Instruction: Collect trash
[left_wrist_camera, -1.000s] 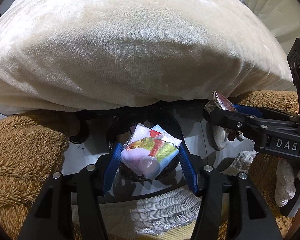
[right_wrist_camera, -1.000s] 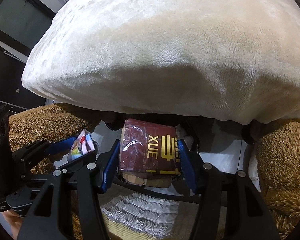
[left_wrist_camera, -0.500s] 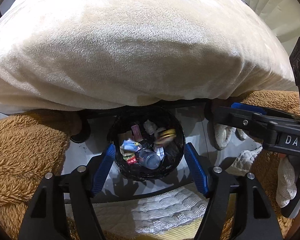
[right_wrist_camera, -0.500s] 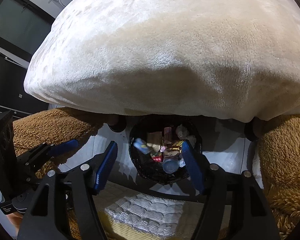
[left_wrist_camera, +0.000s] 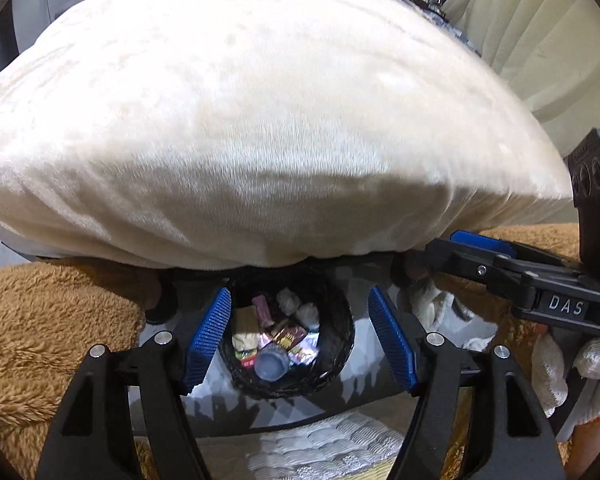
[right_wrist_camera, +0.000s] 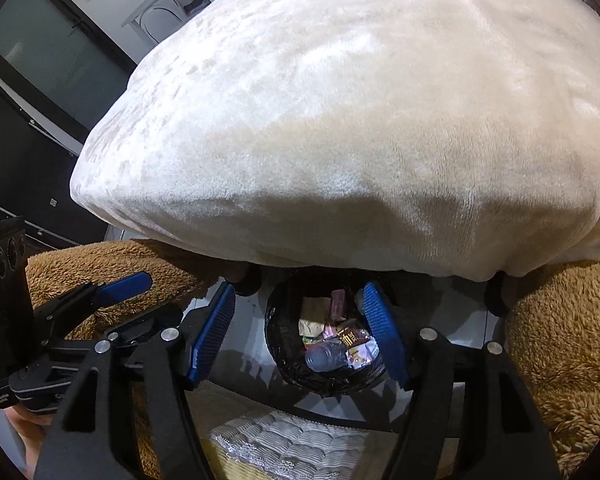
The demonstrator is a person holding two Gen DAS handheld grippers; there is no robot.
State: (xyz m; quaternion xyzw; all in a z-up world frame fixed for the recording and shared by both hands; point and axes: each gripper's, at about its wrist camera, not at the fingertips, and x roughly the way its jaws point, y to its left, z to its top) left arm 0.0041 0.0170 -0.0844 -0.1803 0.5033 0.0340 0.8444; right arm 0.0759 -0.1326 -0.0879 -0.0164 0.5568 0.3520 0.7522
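Observation:
A round black-lined trash bin (left_wrist_camera: 340, 364) stands on the floor below both grippers; it also shows in the right wrist view (right_wrist_camera: 278, 344). It holds wrappers, a dark red packet (left_wrist_camera: 288, 334), crumpled tissues (left_wrist_camera: 296, 306) and a plastic bottle (left_wrist_camera: 271, 364). My left gripper (left_wrist_camera: 300, 340) is open and empty above the bin. My right gripper (right_wrist_camera: 296, 332) is open and empty above it too, and shows in the left wrist view (left_wrist_camera: 480, 248) at the right. The left gripper shows in the right wrist view (right_wrist_camera: 112, 292) at the left.
A big cream plush cushion (left_wrist_camera: 260, 120) overhangs the bin from behind. Brown fluffy fabric (left_wrist_camera: 40, 320) lies on both sides. A quilted white and yellow cover (left_wrist_camera: 320, 448) lies at the near edge. A gloved hand (left_wrist_camera: 580, 372) holds the right gripper.
Both grippers opened and let go: the colourful wrapper from the left and the dark red packet from the right fell into the bin. Both grippers have since drawn back a little.

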